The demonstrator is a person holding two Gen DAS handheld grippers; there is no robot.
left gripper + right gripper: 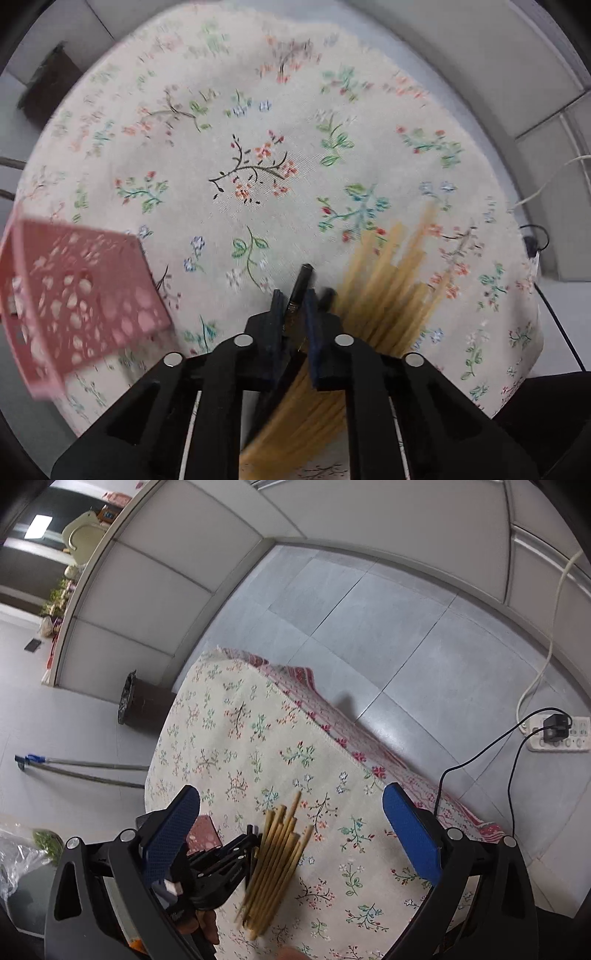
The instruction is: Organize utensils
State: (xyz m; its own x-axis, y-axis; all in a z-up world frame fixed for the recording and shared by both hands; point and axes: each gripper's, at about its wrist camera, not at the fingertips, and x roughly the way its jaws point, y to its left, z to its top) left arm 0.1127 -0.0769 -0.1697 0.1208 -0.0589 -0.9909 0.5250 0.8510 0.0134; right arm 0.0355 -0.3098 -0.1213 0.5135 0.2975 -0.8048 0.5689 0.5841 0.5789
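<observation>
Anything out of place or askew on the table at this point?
Mainly the chopsticks: they lie loose on the floral cloth, fanned with uneven tips, outside the pink basket. The left gripper is shut on one dark stick.

I count one pale bundle of chopsticks point(384, 280) at about four o'clock on the cloth; the sticks blur together, roughly a dozen, so I can't give an exact number. One dark chopstick point(301, 286) sits apart from them at six o'clock. One pink perforated basket point(74, 306) lies at eight o'clock. One floral tablecloth point(258, 129) covers the table. On the floor at three o'clock I see one power strip point(557, 736), and at nine o'clock one dark bin point(142, 705).
</observation>
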